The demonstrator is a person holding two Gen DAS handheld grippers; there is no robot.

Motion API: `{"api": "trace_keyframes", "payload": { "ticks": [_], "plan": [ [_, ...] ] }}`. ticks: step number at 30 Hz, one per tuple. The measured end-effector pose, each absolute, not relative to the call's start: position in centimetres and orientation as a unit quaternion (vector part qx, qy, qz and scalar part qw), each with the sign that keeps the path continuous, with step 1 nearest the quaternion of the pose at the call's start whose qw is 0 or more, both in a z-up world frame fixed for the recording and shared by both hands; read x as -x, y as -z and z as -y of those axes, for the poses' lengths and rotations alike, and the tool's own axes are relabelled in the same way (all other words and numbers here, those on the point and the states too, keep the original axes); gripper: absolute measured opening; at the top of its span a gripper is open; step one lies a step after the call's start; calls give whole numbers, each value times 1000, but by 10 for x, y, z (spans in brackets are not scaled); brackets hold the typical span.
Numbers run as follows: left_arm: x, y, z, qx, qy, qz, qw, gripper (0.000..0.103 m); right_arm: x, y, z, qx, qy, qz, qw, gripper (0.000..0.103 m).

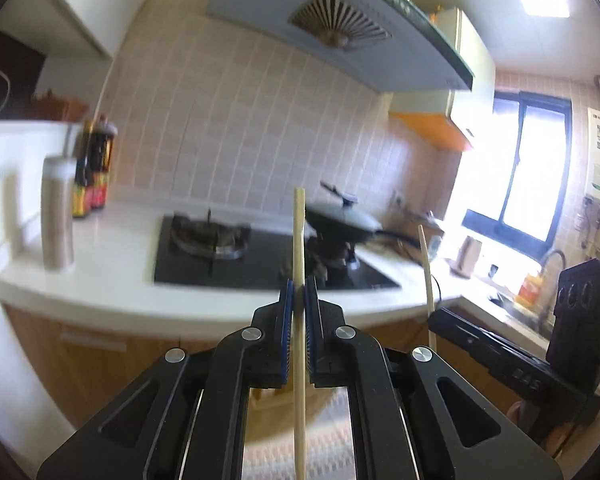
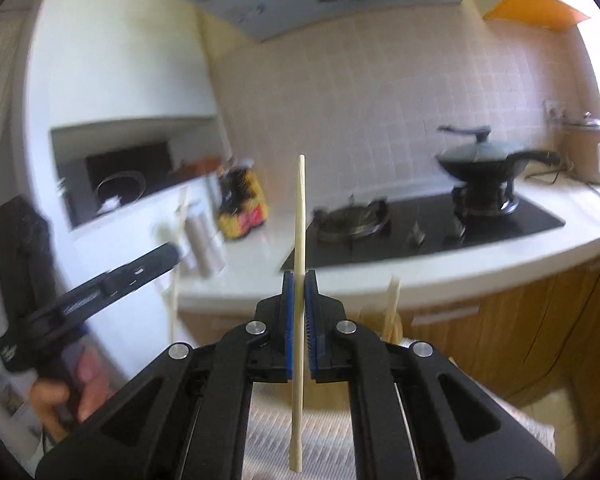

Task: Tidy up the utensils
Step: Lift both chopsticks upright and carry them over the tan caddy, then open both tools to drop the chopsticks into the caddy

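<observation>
Each gripper holds one pale wooden chopstick upright in the air in front of the kitchen counter. My left gripper (image 1: 299, 290) is shut on a chopstick (image 1: 299, 240) that runs from below the jaws to well above them. My right gripper (image 2: 299, 280) is shut on a second chopstick (image 2: 299, 216) in the same way. In the left wrist view the right gripper (image 1: 436, 316) shows at the right with its chopstick (image 1: 427, 264). In the right wrist view the left gripper (image 2: 168, 254) shows at the left, blurred, with its chopstick (image 2: 178, 240) and a hand (image 2: 56, 396) on its handle.
A white counter (image 1: 112, 276) carries a black gas hob (image 2: 420, 232) with a lidded wok (image 2: 476, 156), a metal cylinder (image 1: 57, 216) and sauce bottles (image 1: 94, 164). A range hood (image 1: 340, 28) hangs above. More chopstick ends (image 2: 392, 312) stick up below the counter edge. A sink (image 1: 516, 300) lies far right.
</observation>
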State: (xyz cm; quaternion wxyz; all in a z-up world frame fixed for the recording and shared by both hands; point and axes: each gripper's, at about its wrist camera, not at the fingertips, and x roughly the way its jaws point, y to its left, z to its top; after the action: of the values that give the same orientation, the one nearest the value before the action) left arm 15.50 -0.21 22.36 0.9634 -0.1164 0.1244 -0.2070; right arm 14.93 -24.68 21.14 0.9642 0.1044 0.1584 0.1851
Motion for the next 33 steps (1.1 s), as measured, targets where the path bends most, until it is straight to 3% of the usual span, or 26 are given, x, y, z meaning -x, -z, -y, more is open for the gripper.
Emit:
{"api": "trace_keyframes", "payload": {
  "ticks": [16, 33],
  "plan": [
    [-232, -161, 33, 131, 105, -45, 985, 4, -251, -149, 249, -83, -65, -62, 992, 4],
    [-252, -138, 41, 138, 80, -51, 986, 5, -267, -112, 236, -69, -71, -62, 993, 5]
  ]
}}
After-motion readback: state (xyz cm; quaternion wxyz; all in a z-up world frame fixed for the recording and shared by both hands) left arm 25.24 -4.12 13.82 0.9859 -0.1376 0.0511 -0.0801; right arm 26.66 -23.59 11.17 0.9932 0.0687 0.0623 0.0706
